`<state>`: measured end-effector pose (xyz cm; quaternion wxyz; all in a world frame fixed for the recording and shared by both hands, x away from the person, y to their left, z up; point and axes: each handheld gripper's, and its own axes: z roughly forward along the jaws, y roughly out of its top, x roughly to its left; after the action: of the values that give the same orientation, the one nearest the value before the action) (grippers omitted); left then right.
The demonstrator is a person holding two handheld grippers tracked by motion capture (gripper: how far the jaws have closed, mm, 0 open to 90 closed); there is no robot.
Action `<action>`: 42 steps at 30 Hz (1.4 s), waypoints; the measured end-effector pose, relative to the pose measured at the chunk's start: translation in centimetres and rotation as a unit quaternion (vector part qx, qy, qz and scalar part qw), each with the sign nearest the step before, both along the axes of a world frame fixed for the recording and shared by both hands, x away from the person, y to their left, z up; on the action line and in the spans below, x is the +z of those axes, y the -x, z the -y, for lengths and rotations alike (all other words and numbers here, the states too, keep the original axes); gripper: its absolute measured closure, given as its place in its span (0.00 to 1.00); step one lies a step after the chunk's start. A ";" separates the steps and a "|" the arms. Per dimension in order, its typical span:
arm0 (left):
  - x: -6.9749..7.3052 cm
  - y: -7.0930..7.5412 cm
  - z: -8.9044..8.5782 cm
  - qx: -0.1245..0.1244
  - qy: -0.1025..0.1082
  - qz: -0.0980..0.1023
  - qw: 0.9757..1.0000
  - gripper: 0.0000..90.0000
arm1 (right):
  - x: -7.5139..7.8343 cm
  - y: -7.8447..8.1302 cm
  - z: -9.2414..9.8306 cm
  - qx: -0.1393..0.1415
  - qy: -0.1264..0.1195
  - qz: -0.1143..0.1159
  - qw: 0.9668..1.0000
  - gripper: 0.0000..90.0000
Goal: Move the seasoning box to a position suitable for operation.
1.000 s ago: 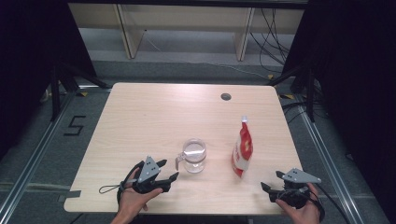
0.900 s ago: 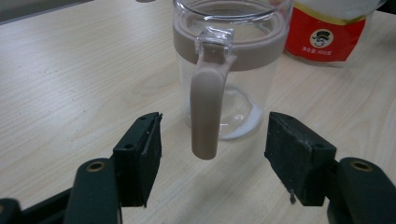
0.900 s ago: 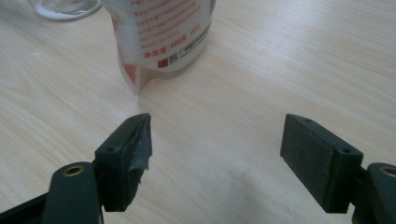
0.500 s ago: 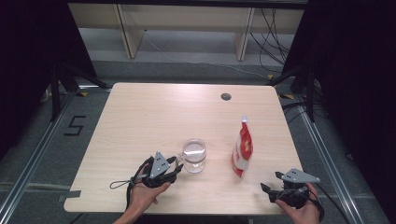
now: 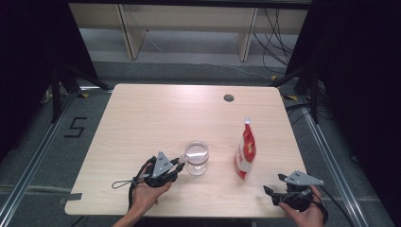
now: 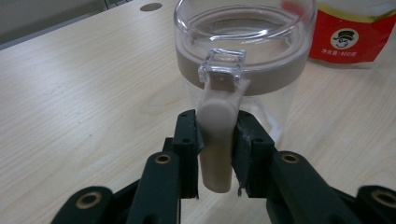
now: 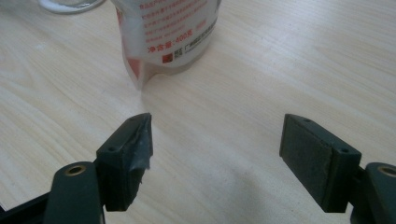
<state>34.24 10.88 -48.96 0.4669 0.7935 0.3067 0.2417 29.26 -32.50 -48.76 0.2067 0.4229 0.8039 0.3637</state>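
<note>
Left gripper (image 6: 215, 154), just closing, pinches the cup's (image 5: 196, 157) beige handle (image 6: 215, 135) at the table's (image 5: 156, 113) six o'clock, a sound hold since clear plastic is light, stiff but slippery, while right gripper (image 7: 217, 161) gapes idle.

On the table (image 5: 142, 113), the jar (image 5: 196, 158) stands left of the pouch (image 5: 246, 153).

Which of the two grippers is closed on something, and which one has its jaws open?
The left gripper has just closed on the beige handle of the clear cup. The right gripper stands open over bare table.
</note>
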 end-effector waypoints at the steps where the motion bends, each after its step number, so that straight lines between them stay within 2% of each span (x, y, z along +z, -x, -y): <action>1: 0.0 -0.1 -0.2 0.002 -0.002 0.001 1.000 0.80 | 0.0 0.0 0.0 0.000 -0.001 -0.001 1.000 0.30; 3: 0.0 -0.2 -0.3 0.002 0.006 -0.006 1.000 0.81 | 0.0 0.0 0.0 0.002 0.000 0.001 1.000 0.30; 5: 0.1 -0.4 -0.5 0.009 -0.004 0.000 1.000 0.81 | 0.0 0.0 0.0 0.003 0.000 0.002 1.000 0.30; 11: -0.1 -0.7 -0.9 0.010 -0.006 0.003 1.000 0.81 | 0.0 0.0 0.0 0.005 -0.001 0.003 1.000 0.30; 12: -0.2 -0.7 -0.8 0.011 0.000 -0.001 1.000 0.81 | 0.0 0.2 -0.3 -0.005 -0.012 -0.014 1.000 0.30; 13: -0.2 -0.7 -0.8 0.012 -0.004 0.002 1.000 0.81 | 0.0 0.2 -0.3 -0.005 -0.013 -0.020 1.000 0.30; 15: -0.2 -0.6 -0.7 0.012 -0.004 0.007 1.000 0.82 | 0.0 0.2 -0.3 -0.002 -0.011 -0.012 1.000 0.30; 18: -0.2 -0.6 -1.0 0.012 0.004 -0.003 1.000 0.82 | 0.0 -0.1 0.0 0.009 -0.005 0.004 1.000 0.30; 21: -0.1 -0.6 -1.2 -0.011 -0.004 0.008 1.000 0.82 | 0.0 0.1 -0.1 0.003 -0.007 -0.008 1.000 0.30; 22: -0.1 -0.4 -1.2 -0.010 -0.003 0.003 1.000 0.82 | 0.0 0.0 -0.1 0.005 -0.002 0.002 1.000 0.30; 23: 0.0 -0.3 -1.2 -0.013 -0.004 0.004 1.000 0.82 | 0.0 0.2 -0.3 -0.008 -0.013 -0.013 1.000 0.30; 24: 0.0 -0.2 -1.2 -0.015 0.002 0.001 1.000 0.82 | 0.0 0.0 -0.1 0.003 -0.003 0.001 1.000 0.30; 26: 0.0 -0.2 -1.5 -0.025 0.005 -0.005 1.000 0.82 | 0.0 0.0 -0.1 0.005 -0.005 -0.002 1.000 0.30; 27: -0.1 -0.2 -1.6 -0.029 0.016 -0.020 0.999 0.82 | 0.0 0.1 -0.1 0.003 -0.008 -0.008 1.000 0.30; 28: -0.2 -0.2 -1.8 -0.037 0.011 -0.013 0.999 0.82 | 0.0 0.1 -0.1 0.003 -0.008 -0.007 1.000 0.30; 29: -0.2 -0.1 -1.8 -0.038 0.018 -0.020 0.999 0.82 | 0.0 0.1 -0.1 0.003 -0.008 -0.007 1.000 0.30; 30: -0.2 -0.1 -1.9 -0.047 0.019 -0.018 0.999 0.82 | 0.0 0.1 -0.1 0.003 -0.008 -0.007 1.000 0.30; 31: -0.2 0.1 -1.9 -0.048 0.020 -0.020 0.998 0.82 | 0.0 0.0 0.0 0.005 -0.003 0.002 1.000 0.30; 33: -0.3 0.1 -1.9 -0.062 0.020 -0.019 0.998 0.82 | 0.0 0.2 -0.3 -0.003 -0.012 -0.014 1.000 0.30; 35: -0.3 0.3 -1.9 -0.071 0.022 -0.016 0.997 0.82 | 0.0 0.0 0.0 0.005 -0.002 0.002 1.000 0.30; 36: -0.3 0.4 -1.8 -0.072 0.020 -0.020 0.997 0.82 | 0.0 0.1 -0.1 0.003 -0.008 -0.007 1.000 0.30; 41: -0.4 0.9 -1.7 -0.095 0.027 -0.021 0.995 0.82 | -0.1 0.0 0.0 0.006 -0.002 0.001 1.000 0.30; 42: -0.4 0.9 -1.7 -0.101 0.024 -0.020 0.994 0.82 | 0.0 0.1 -0.1 0.004 -0.008 -0.008 1.000 0.30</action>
<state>33.36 12.61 -49.35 0.5018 0.8136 0.2400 0.1695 29.18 -32.37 -48.77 0.1954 0.4246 0.8042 0.3672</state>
